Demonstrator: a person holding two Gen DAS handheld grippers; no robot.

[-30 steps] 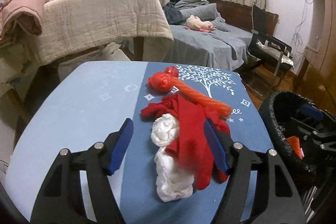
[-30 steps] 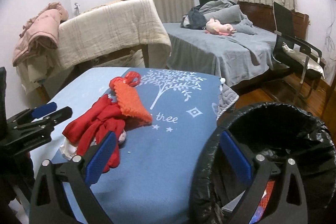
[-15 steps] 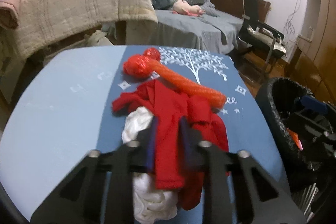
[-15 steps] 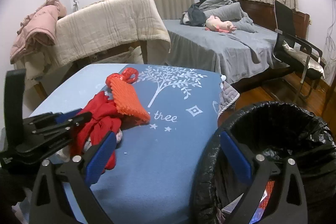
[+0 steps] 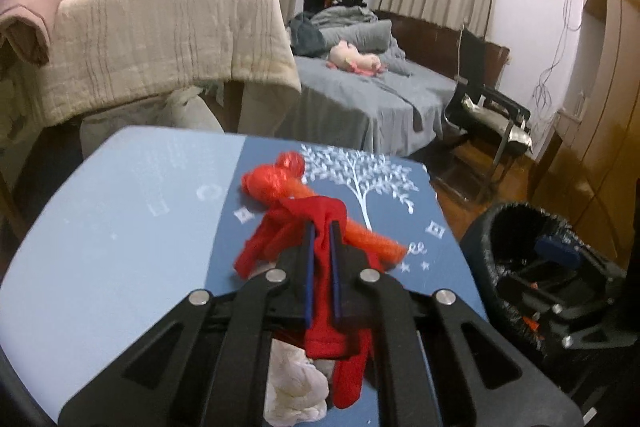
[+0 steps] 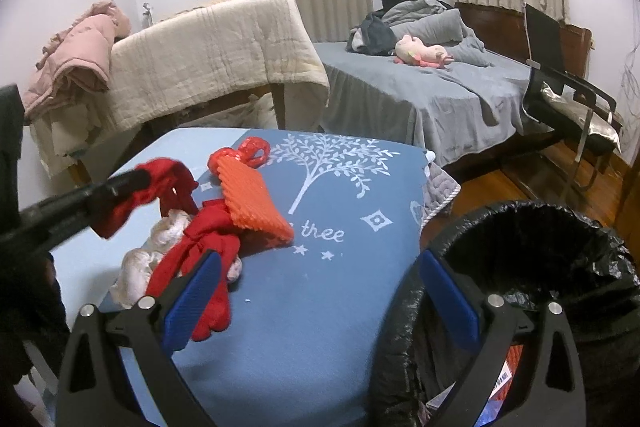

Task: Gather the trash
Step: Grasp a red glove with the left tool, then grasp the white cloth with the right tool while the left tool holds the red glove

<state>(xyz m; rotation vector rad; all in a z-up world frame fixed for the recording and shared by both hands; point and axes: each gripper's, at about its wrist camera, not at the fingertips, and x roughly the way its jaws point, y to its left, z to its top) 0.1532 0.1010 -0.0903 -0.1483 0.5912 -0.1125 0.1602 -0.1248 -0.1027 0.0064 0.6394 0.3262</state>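
The left gripper point(image 5: 321, 233) had its jaws pinched on the red cloth point(image 5: 325, 307), part of it raised off the blue tabletop point(image 5: 120, 227) above a white wad point(image 5: 296, 387), while the right gripper point(image 6: 320, 291) hung with jaws spread and empty at the rim of the black-lined bin point(image 6: 532, 255). Behind the cloth an orange mesh bag point(image 6: 252, 199) lay on the tabletop, and farther off stood a bed point(image 6: 420, 95) and a chair point(image 6: 568, 87).
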